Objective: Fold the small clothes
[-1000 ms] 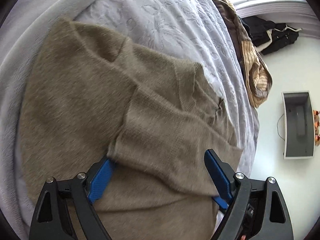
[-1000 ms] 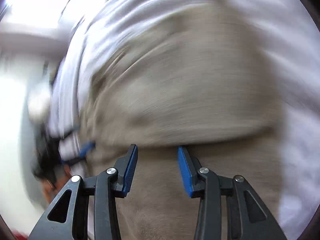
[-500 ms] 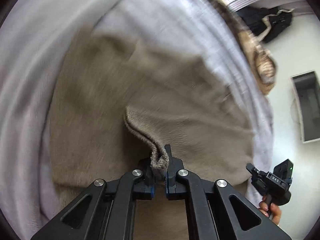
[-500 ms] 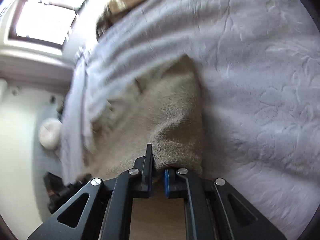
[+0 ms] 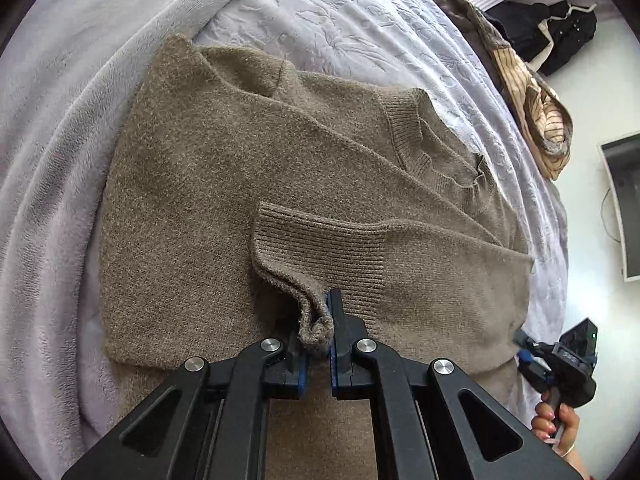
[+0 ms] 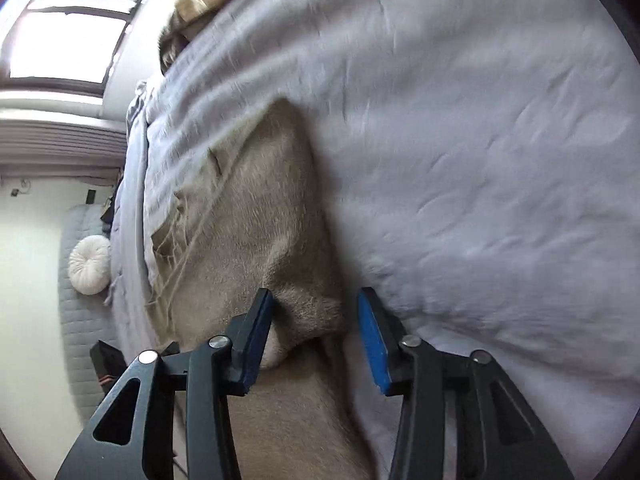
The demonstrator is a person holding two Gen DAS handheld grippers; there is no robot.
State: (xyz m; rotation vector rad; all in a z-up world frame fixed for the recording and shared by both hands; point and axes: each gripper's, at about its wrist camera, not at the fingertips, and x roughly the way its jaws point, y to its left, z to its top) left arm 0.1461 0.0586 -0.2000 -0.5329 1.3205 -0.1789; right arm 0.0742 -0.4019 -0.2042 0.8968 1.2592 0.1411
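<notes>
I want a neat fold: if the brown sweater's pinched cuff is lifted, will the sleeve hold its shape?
Probably not. The cuff already curls where the left gripper pinches it, so the sweater looks floppy. Its fuzzy knit likely clings to the plush blanket and drags.

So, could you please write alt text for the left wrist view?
The left gripper is shut on the ribbed cuff of a brown sweater lying on a lilac bed cover. At the lower right, a hand holds the right gripper at the sweater's edge.
</notes>
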